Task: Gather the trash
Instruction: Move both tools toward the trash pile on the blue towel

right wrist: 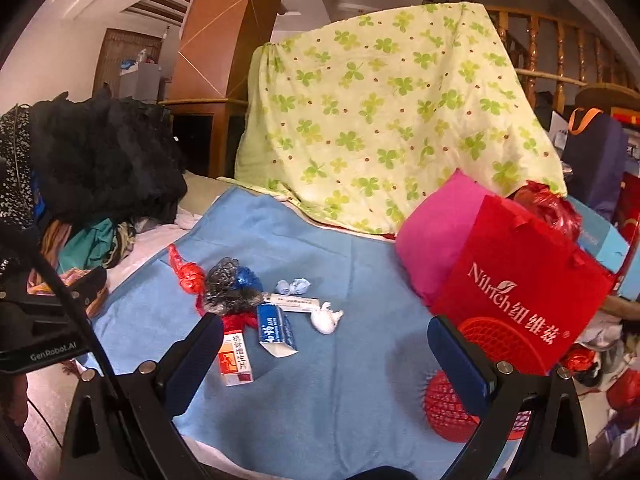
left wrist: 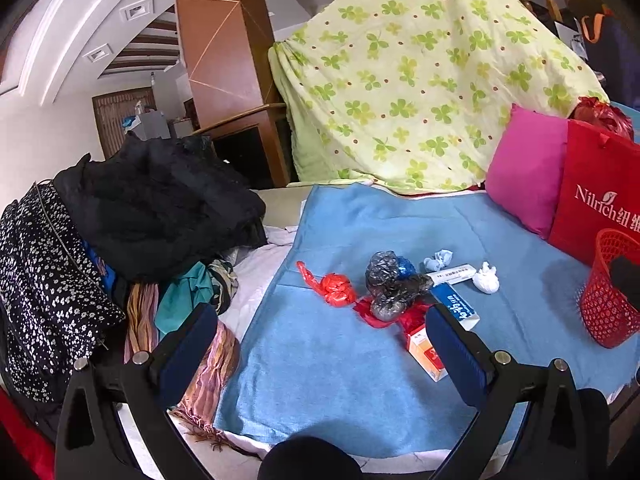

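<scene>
Both your left gripper [left wrist: 320, 344] and right gripper [right wrist: 326, 356] hang spread and empty above the blue blanket [left wrist: 320, 380]. The trash sits clustered mid-blanket: red plastic bag [left wrist: 334, 288], grey crumpled bag [left wrist: 386, 284], orange medicine box [right wrist: 236, 356], blue-white carton [right wrist: 276, 330], white tissue wad [right wrist: 326, 320]. The red mesh basket [left wrist: 608, 300] stands to the right, well apart. Pinch too deep and you'll likely snag the blanket; the slick bags may slip free.

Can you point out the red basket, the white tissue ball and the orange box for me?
Red basket [left wrist: 604, 312], left wrist view, mesh side wall.
White tissue ball [right wrist: 326, 319], right wrist view, its middle.
Orange box [right wrist: 237, 356], right wrist view, printed top face.
</scene>
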`<state>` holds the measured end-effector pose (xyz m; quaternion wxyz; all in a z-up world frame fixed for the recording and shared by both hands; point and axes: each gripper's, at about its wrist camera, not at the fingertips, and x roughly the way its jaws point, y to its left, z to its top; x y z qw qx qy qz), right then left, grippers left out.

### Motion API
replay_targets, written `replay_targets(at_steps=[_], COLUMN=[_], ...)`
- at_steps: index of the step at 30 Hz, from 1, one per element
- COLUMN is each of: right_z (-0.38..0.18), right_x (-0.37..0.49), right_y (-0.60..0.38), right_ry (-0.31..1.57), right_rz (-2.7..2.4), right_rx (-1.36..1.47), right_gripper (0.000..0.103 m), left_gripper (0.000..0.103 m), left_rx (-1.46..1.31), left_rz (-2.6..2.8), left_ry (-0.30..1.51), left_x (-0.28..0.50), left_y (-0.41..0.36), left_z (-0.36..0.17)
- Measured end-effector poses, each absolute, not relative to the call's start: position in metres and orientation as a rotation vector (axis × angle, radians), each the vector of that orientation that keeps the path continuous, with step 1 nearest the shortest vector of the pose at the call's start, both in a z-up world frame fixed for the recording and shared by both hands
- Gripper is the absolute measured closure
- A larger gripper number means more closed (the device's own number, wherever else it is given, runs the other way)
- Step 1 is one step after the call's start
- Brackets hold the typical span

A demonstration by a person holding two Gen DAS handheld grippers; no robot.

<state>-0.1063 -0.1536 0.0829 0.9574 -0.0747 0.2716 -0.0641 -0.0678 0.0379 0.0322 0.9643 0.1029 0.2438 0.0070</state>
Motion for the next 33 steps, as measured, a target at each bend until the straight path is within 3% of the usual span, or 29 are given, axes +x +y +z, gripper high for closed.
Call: replay_targets(at_steps=[33], right_z=[0.075], right_x=[-0.108], right_y=[-0.158], right_ry=[0.566], right_rz=[-0.154], right_rx=[-0.135], right_gripper=[0.000], left_gripper=[0.000], left_rx=[0.265], left_rz=[-0.032], left_ry=[0.537], left_x=[-0.070], left_y=[0.019], left_z=[0.020])
